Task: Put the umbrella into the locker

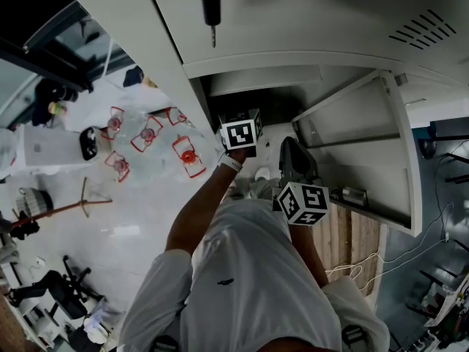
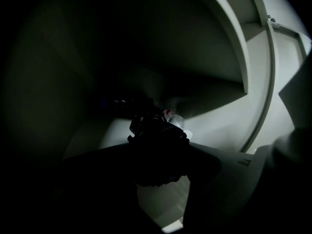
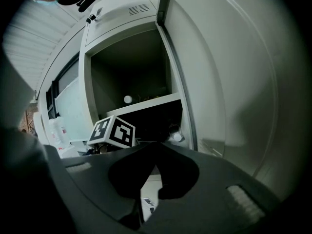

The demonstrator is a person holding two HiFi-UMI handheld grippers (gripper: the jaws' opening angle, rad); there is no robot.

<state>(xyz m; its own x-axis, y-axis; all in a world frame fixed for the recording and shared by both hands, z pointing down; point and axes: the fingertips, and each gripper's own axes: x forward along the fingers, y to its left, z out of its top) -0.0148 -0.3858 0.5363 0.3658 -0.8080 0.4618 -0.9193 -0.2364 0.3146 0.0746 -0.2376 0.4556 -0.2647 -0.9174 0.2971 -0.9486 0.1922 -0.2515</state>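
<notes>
Dim, fisheye-warped views; locker interior nearly black.

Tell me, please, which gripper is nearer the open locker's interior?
Left. The left gripper reaches inside the locker; the right gripper sits farther back, outside, beside its open door.

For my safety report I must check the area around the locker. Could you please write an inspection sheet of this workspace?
Surface: locker compartment is open and dim inside; its pale floor is partly bare.
Job's things: dark folded umbrella is inside the locker; door is swung open.
Clutter: small clear container just behind the umbrella.
Grippers: left gripper is inside the locker and appears closed on the umbrella; right gripper is shut, empty and outside the locker.
Cables: white cable lies on the floor at the right.
Surroundings: clear jugs with red handles stand on the floor at the left.
</notes>
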